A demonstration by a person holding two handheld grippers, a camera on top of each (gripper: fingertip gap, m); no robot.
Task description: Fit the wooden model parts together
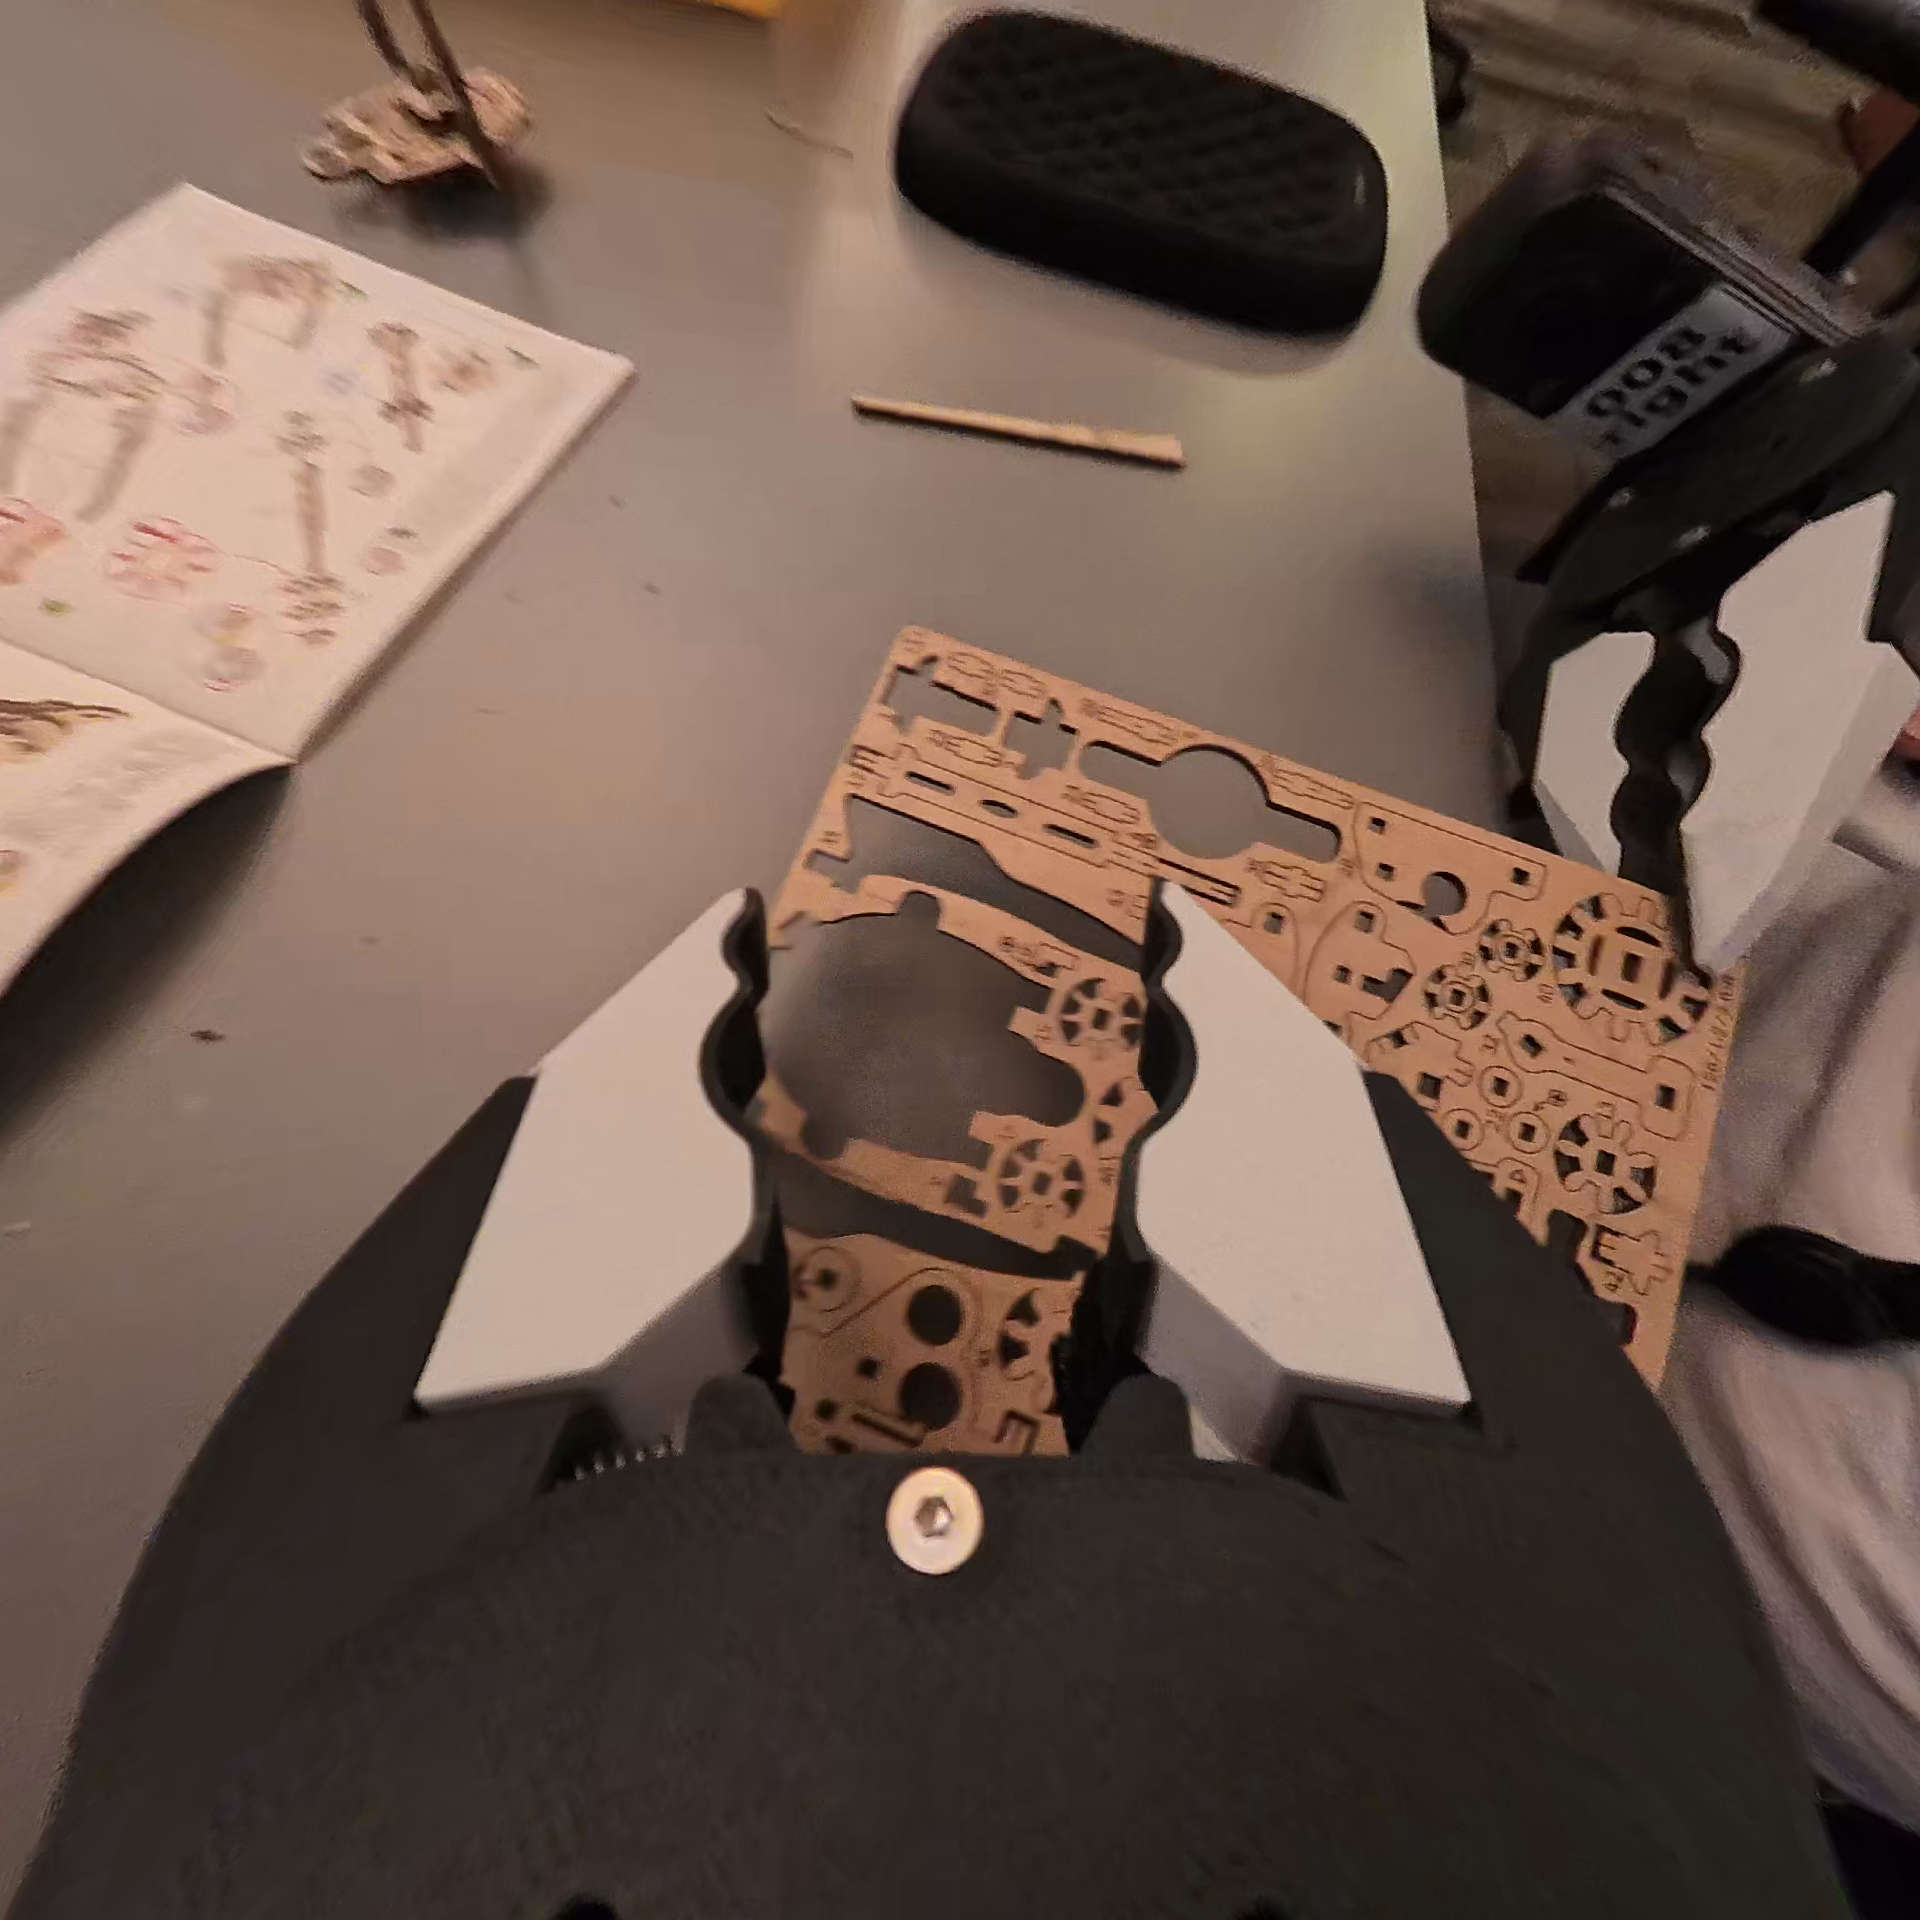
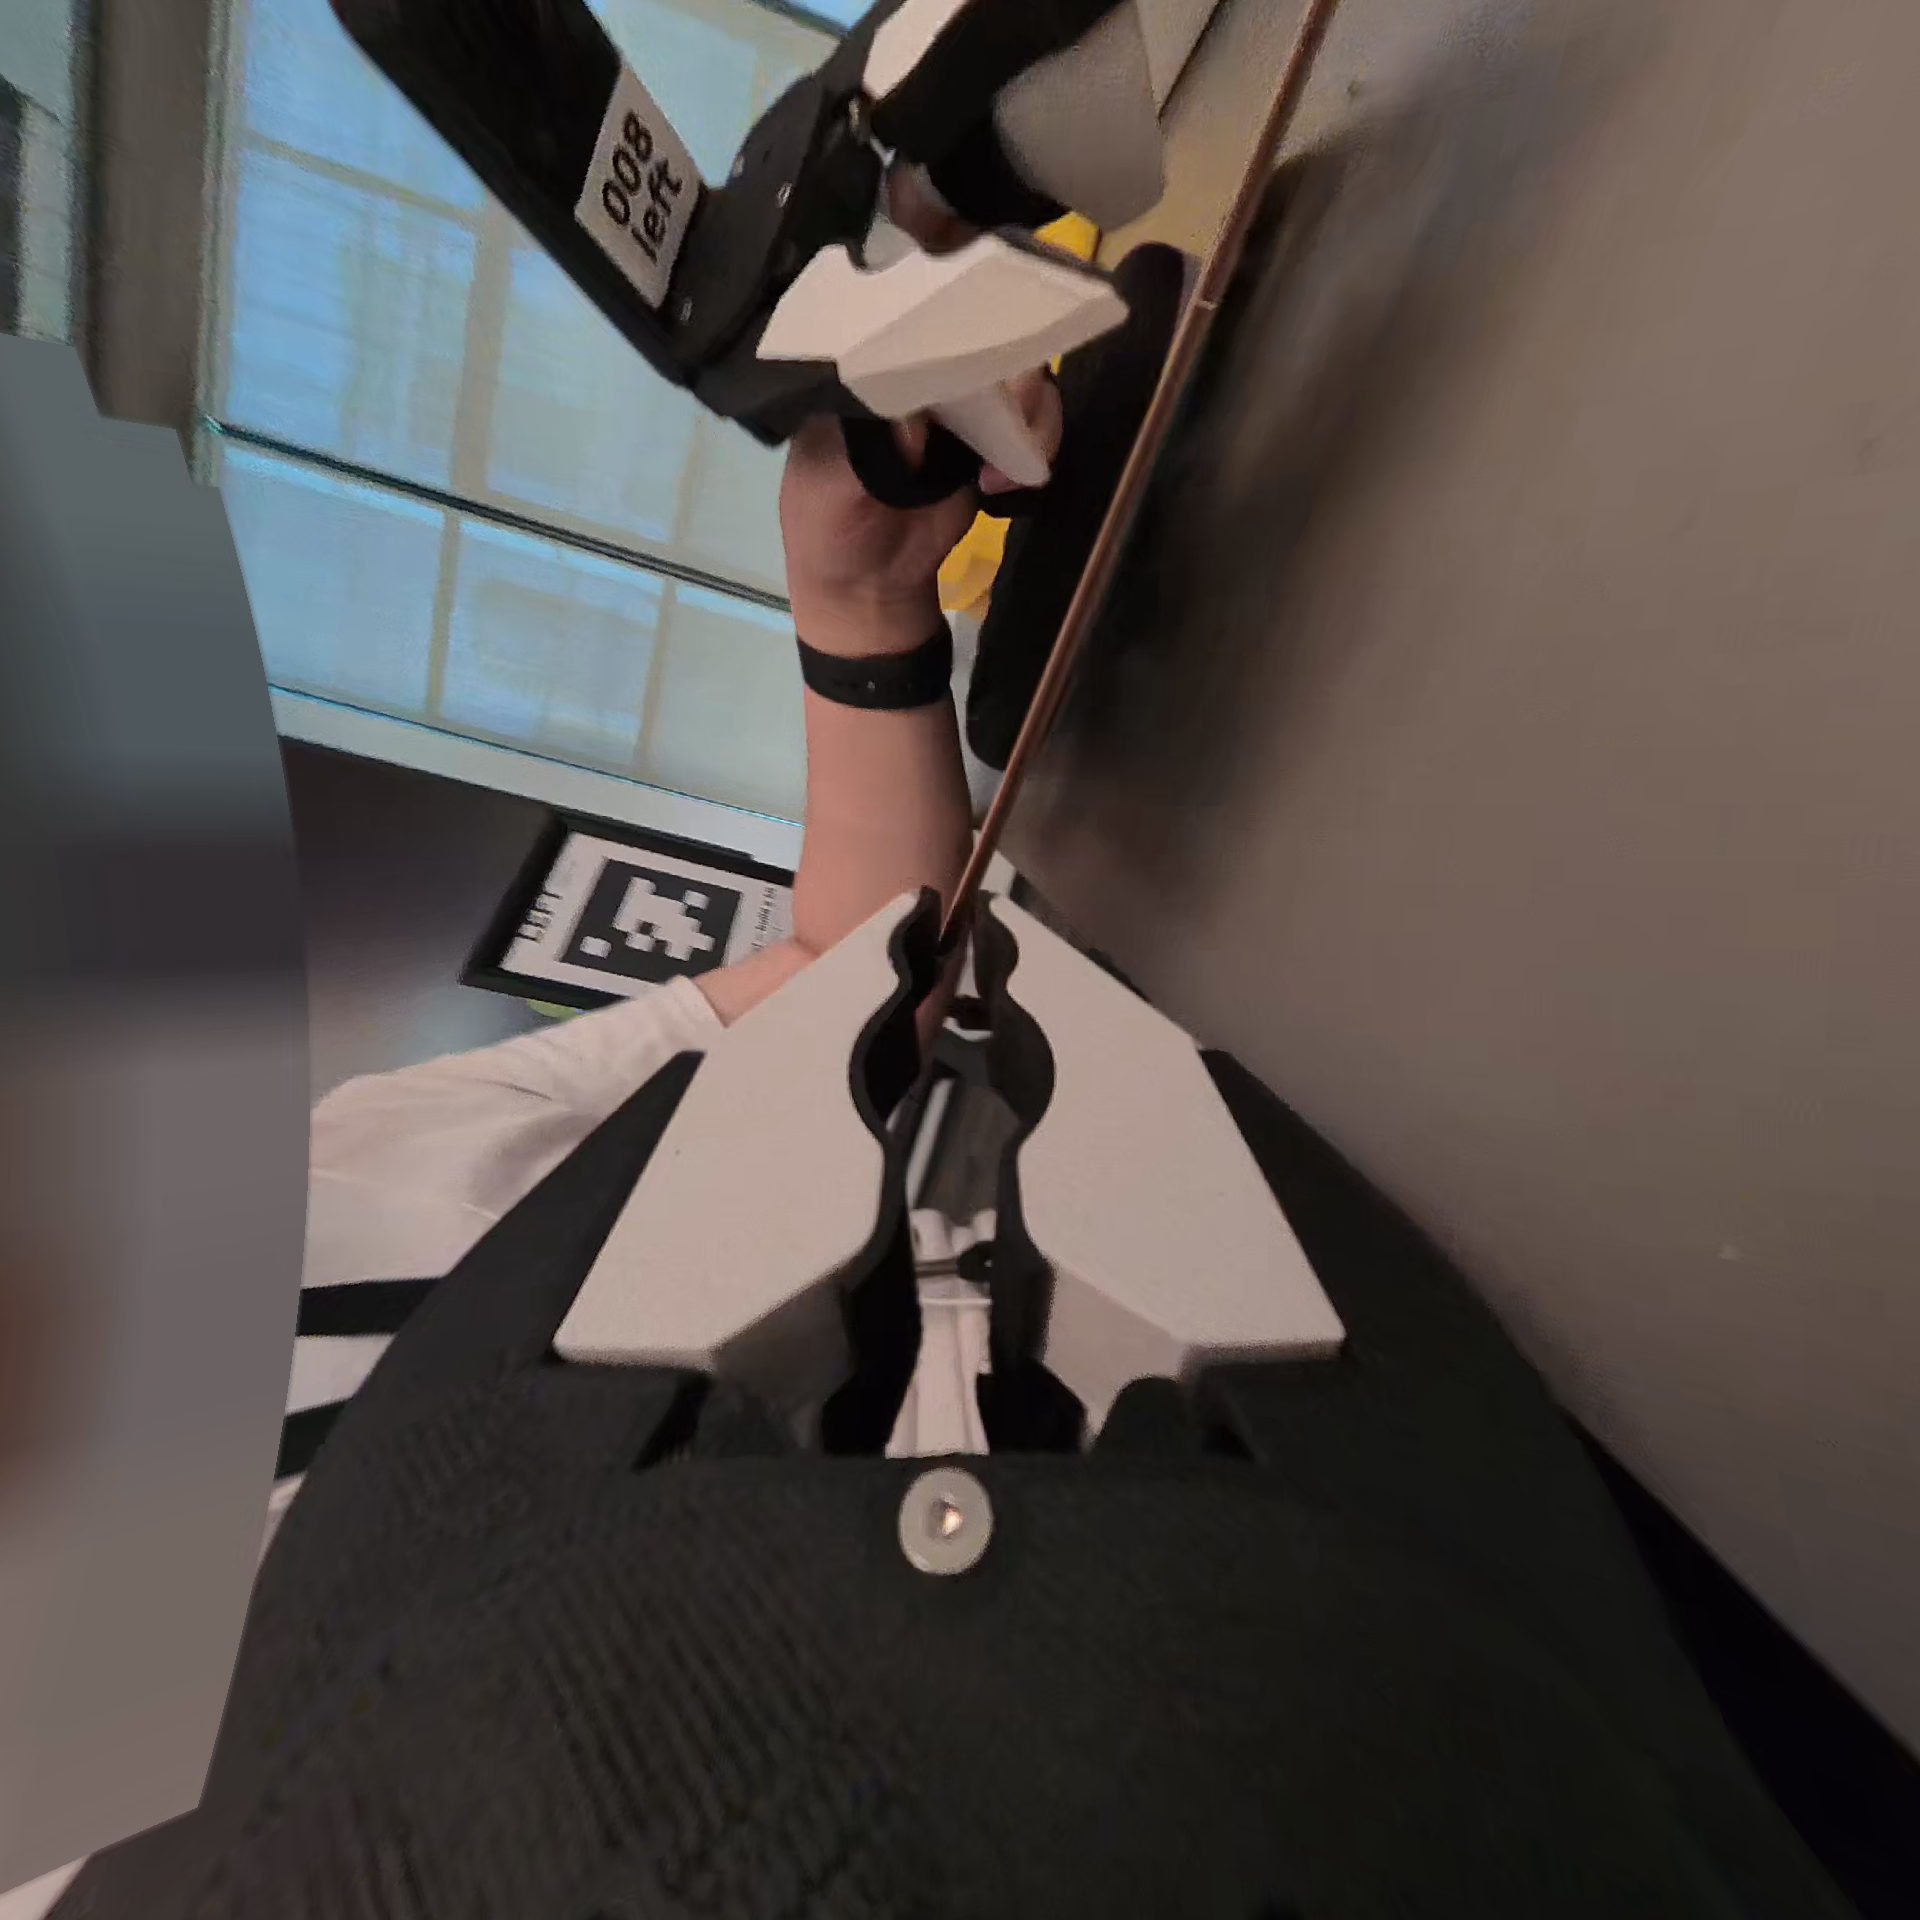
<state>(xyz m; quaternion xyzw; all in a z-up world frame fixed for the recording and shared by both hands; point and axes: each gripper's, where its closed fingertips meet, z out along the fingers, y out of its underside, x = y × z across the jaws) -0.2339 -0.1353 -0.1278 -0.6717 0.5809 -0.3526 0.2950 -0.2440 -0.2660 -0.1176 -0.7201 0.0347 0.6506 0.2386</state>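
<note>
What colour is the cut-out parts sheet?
Light tan wood, dark laser-cut outlines; the parts sheet shows best in the left wrist view.

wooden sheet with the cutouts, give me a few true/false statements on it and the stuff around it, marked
1. The right gripper pinches the wooden sheet at its edge. True.
2. The left gripper is shut on the sheet. False: its fingers stand apart, the sheet showing between them.
3. Every part is still in the sheet. False: several large holes show where parts have come out.
4. A thin wooden stick lies on the table beyond the sheet. True.
5. The instruction booklet lies closed under the sheet. False: it lies open, off to the left and apart from the sheet.
</note>
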